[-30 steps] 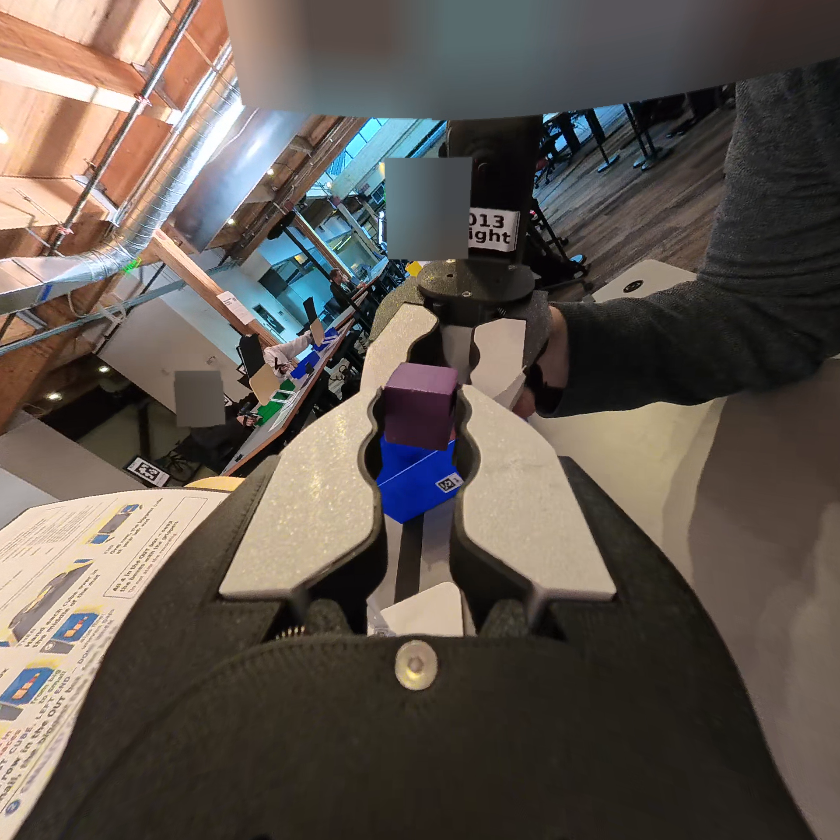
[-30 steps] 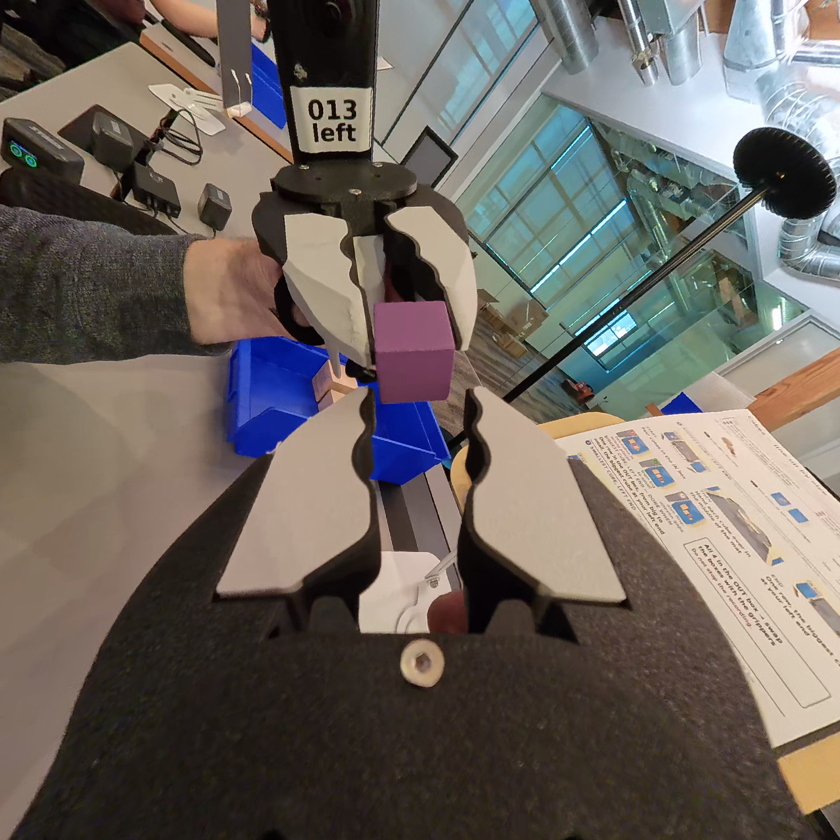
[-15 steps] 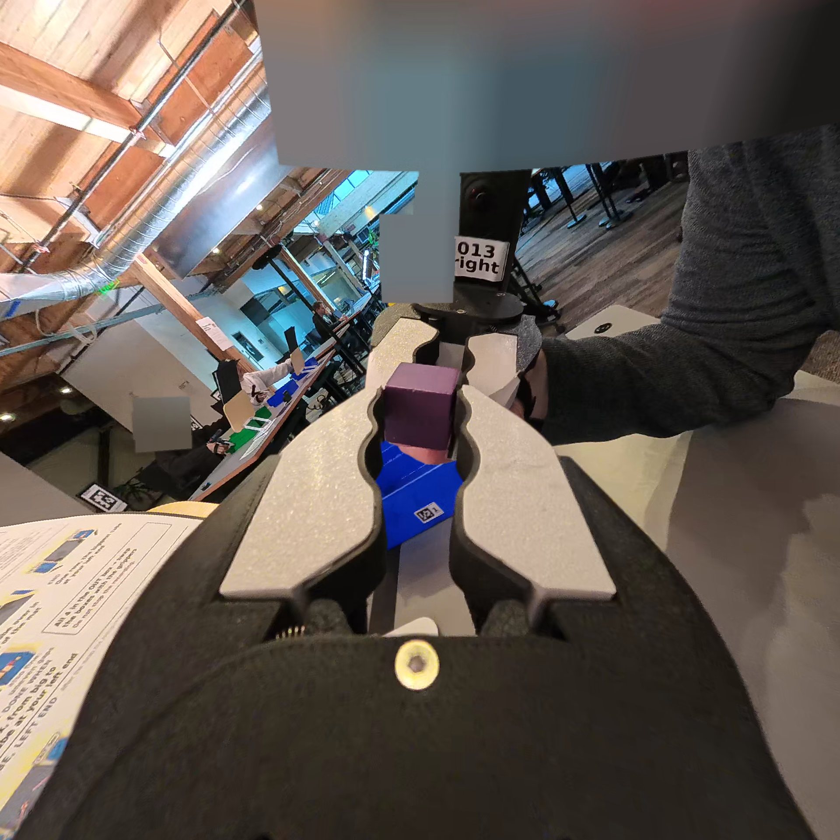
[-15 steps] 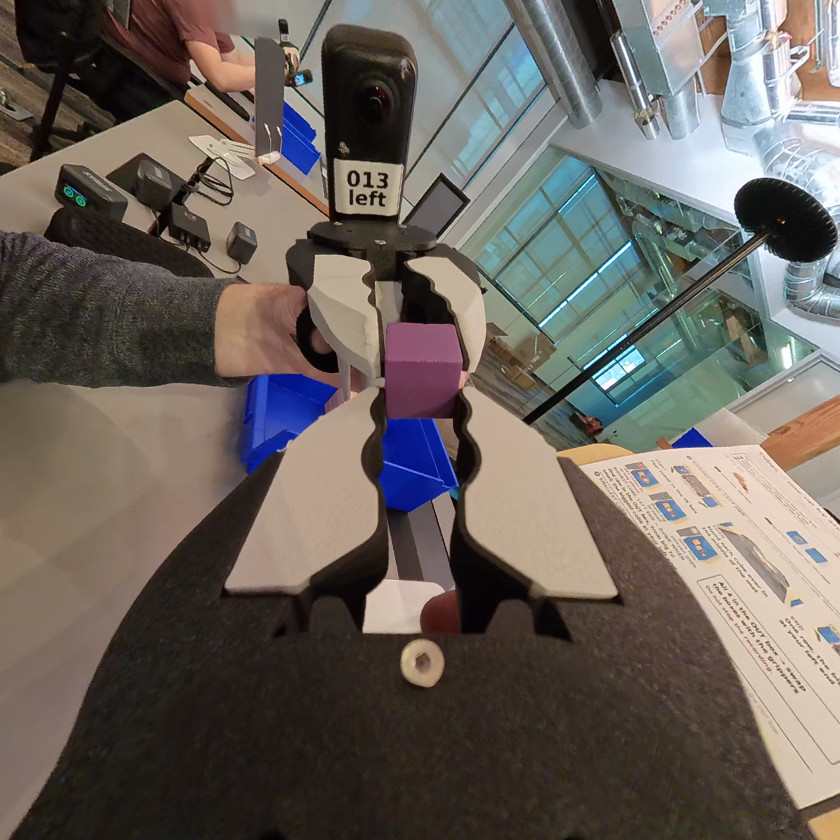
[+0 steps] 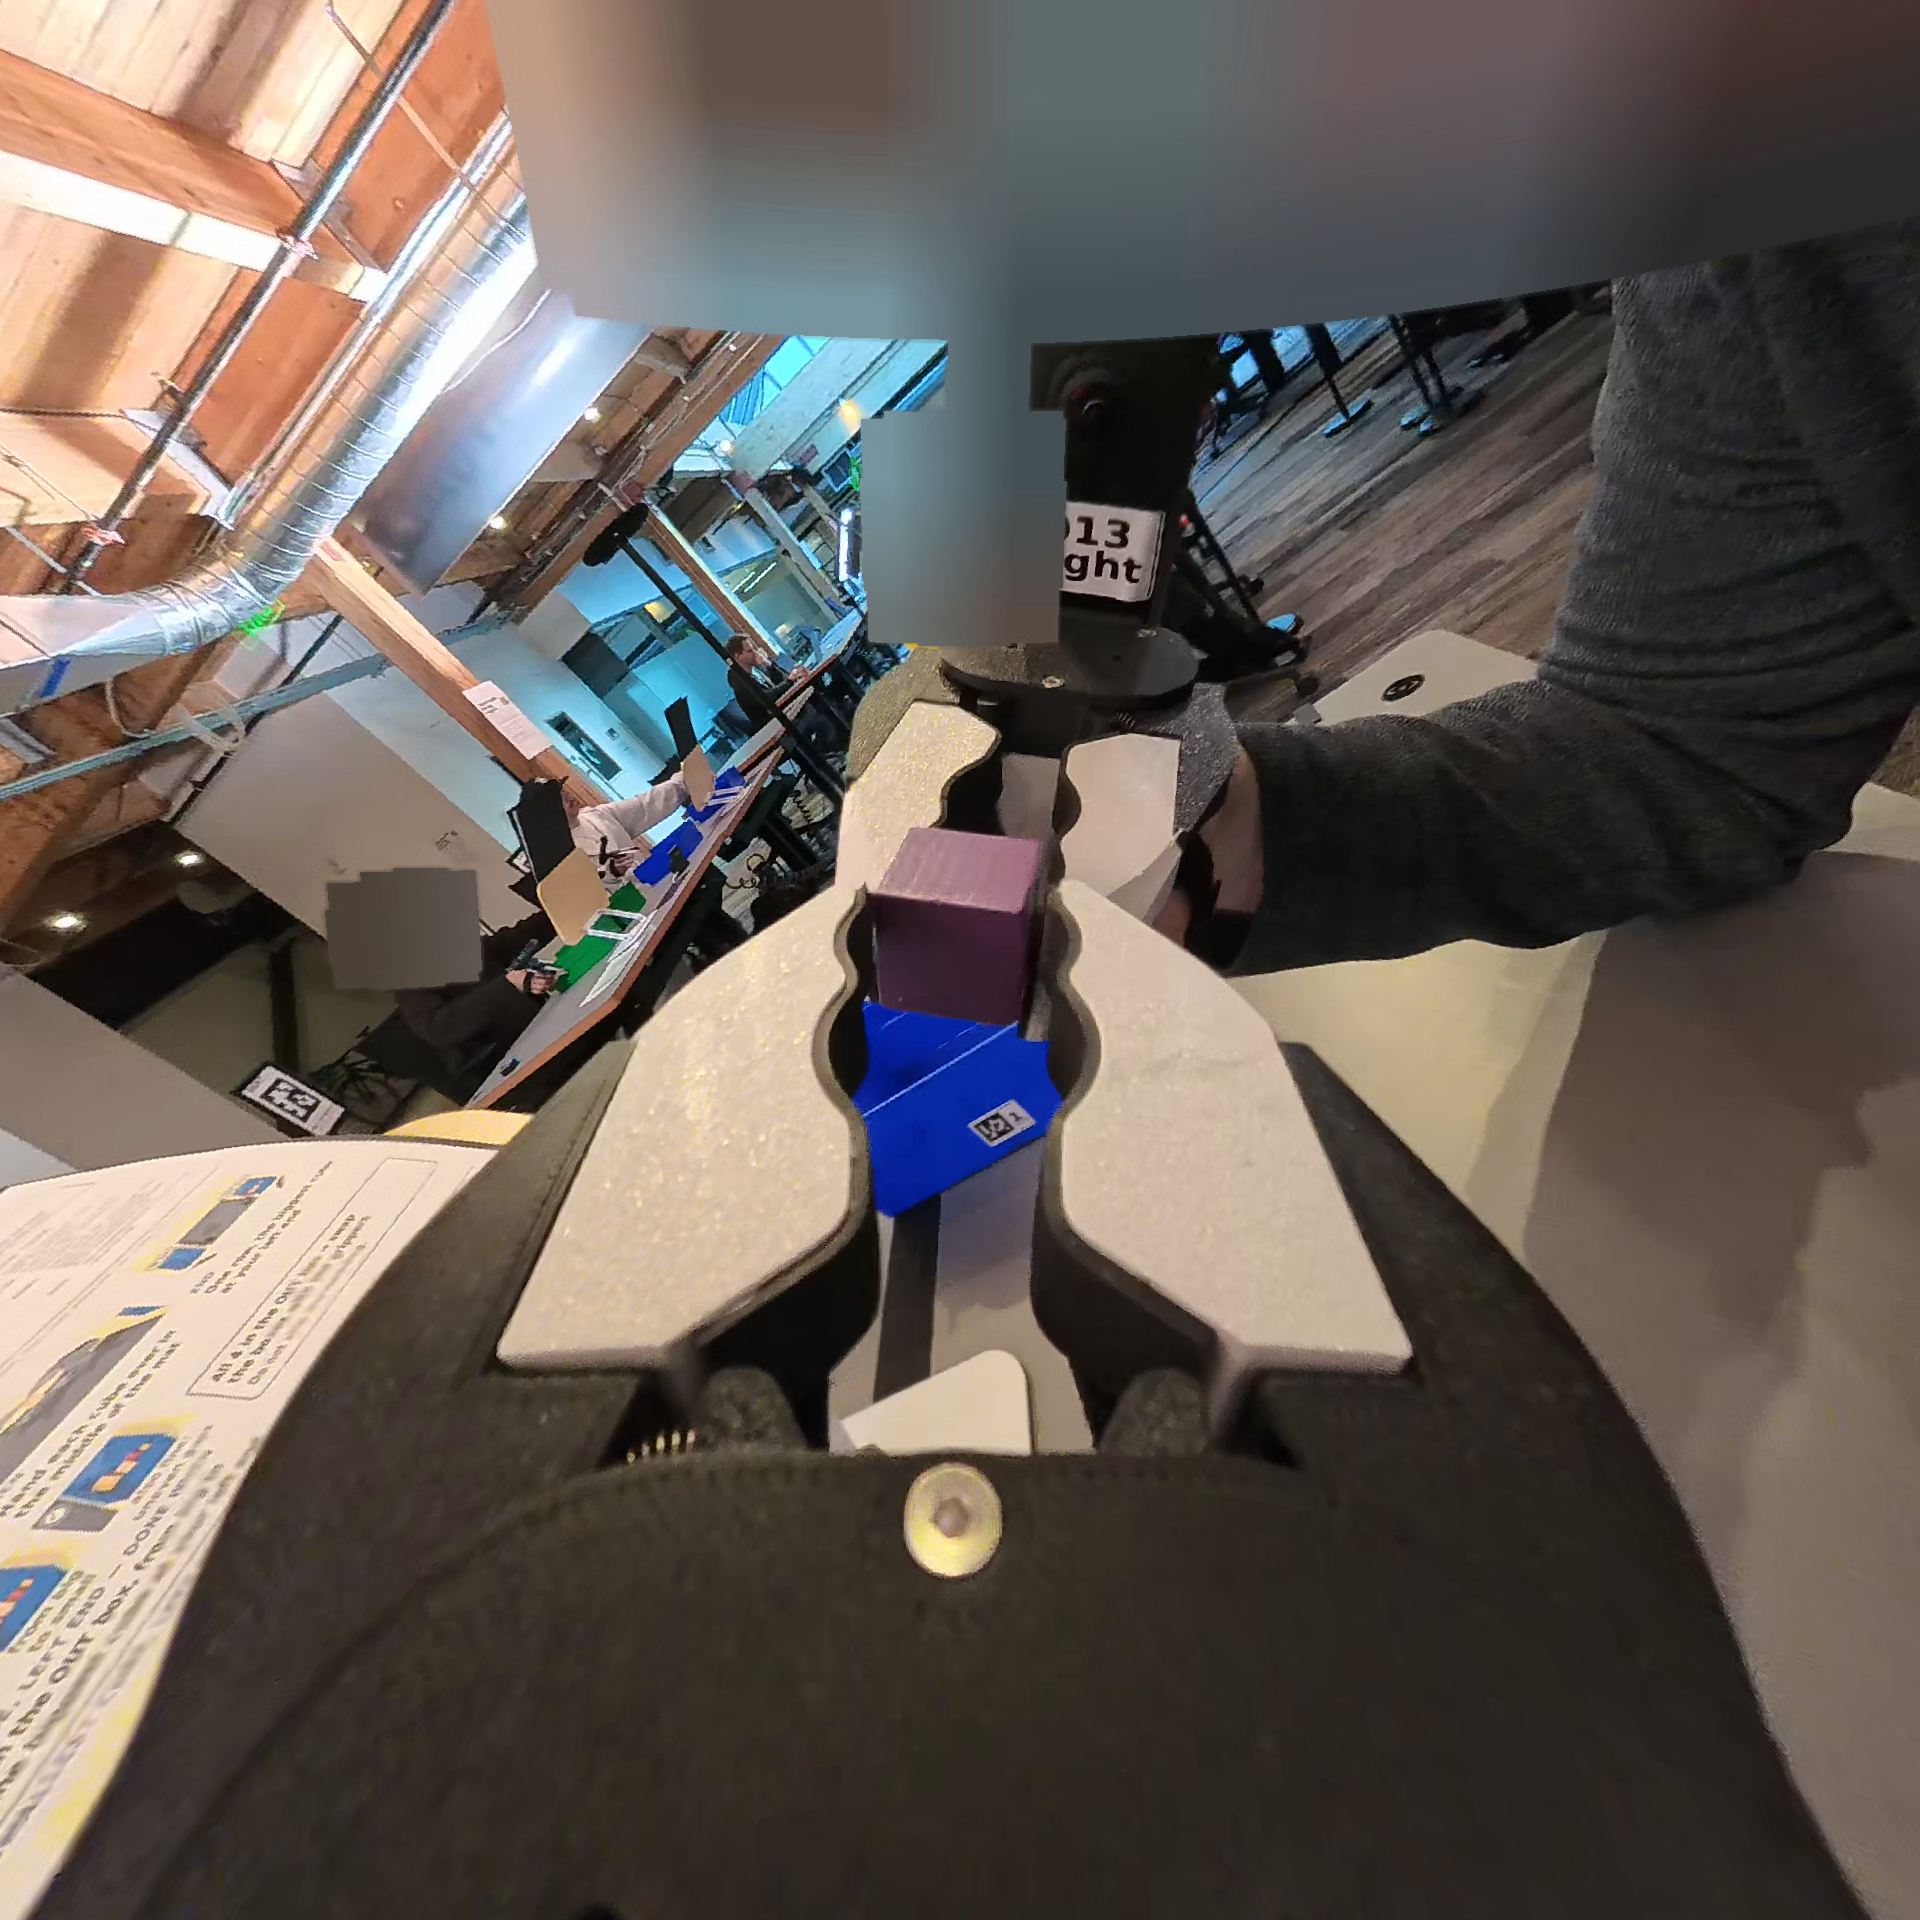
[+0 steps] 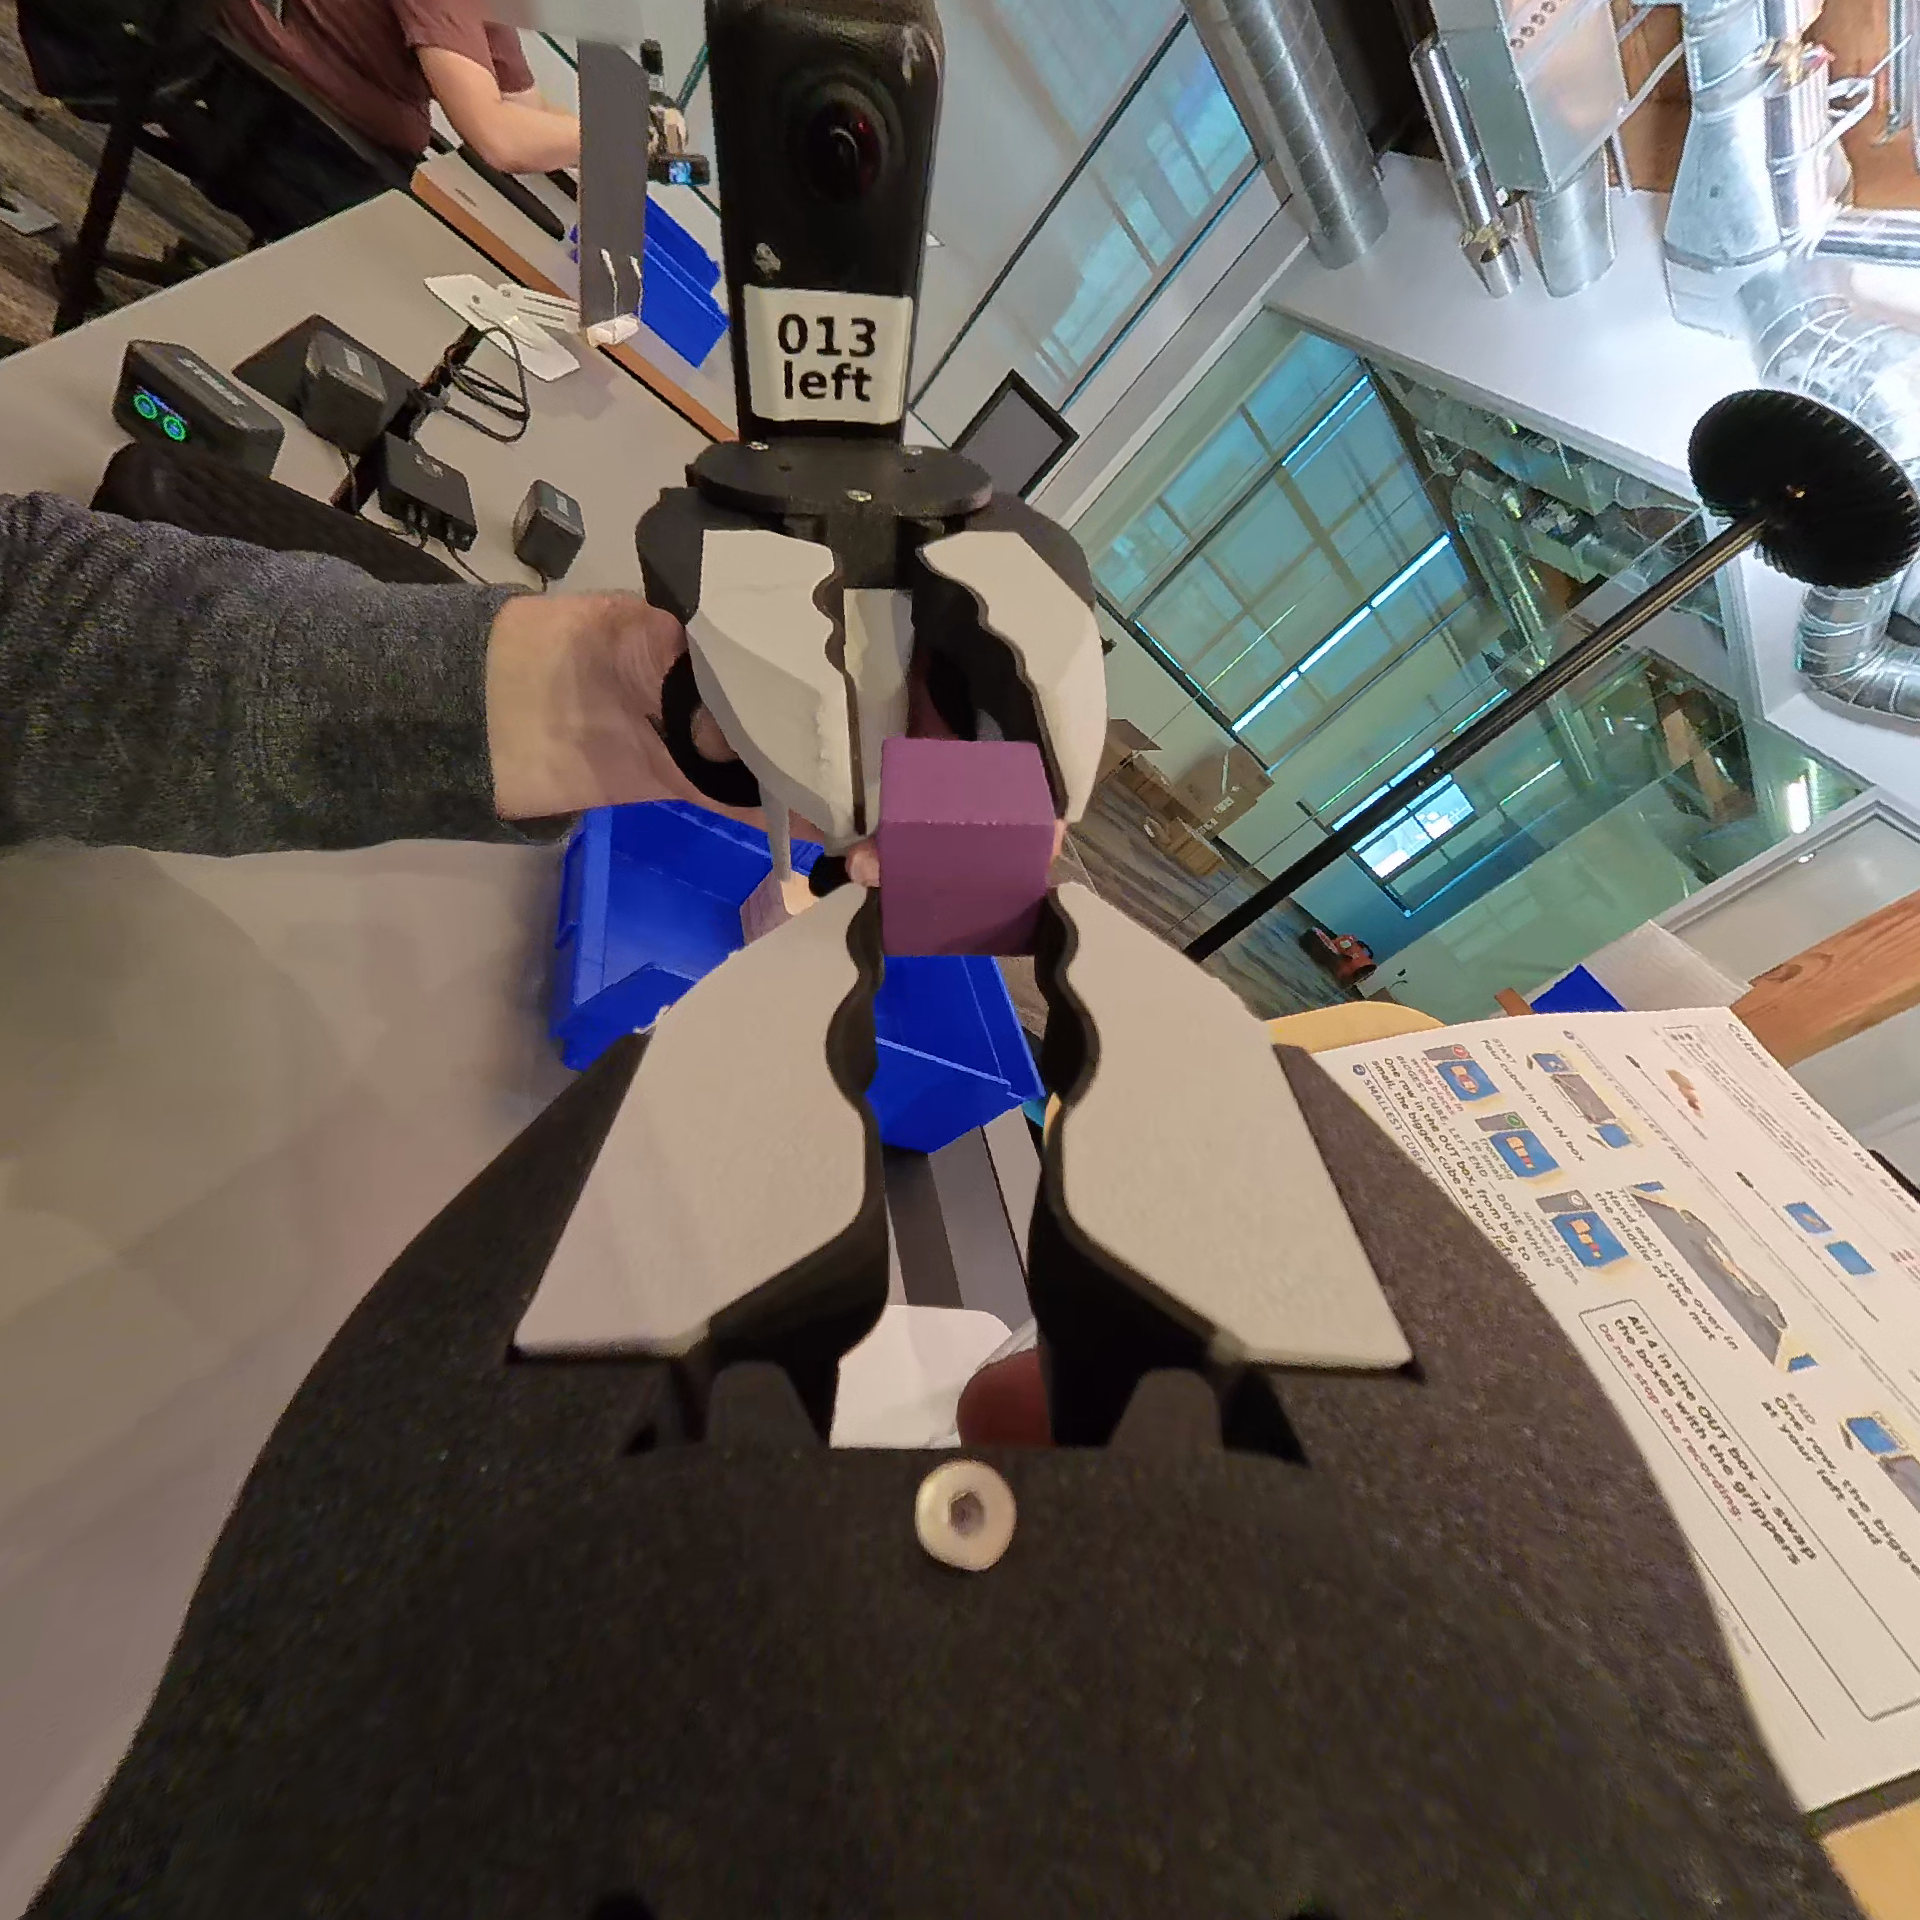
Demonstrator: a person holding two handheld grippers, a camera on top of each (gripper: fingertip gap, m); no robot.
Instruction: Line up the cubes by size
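Observation:
A purple cube (image 5: pixel 956 935) hangs in the air between two grippers that face each other tip to tip. In the right wrist view my right gripper (image 6: pixel 956 925) is shut on the near part of the cube (image 6: pixel 961 862), with both pads pressed on its sides. My left gripper (image 5: pixel 956 904) stands around the cube's other end with its jaws slightly wider than the cube. A thin dark gap shows beside its right pad. The right gripper's fingers (image 5: pixel 904 769) show just behind the cube in the left wrist view.
A blue bin (image 6: pixel 644 935) sits on the grey table (image 6: pixel 260 1039) below the grippers, with a pale cube (image 6: pixel 764 914) inside. It also shows in the left wrist view (image 5: pixel 935 1132). An instruction sheet (image 6: pixel 1621 1247) lies to the side. Black chargers and cables (image 6: pixel 312 405) lie farther back. Both grippers' tips are close together, under 4 cm apart.
A second ago my right gripper stood open short of the cube. It then moved onto the cube and closed on it. My left gripper's jaws have just eased slightly apart.

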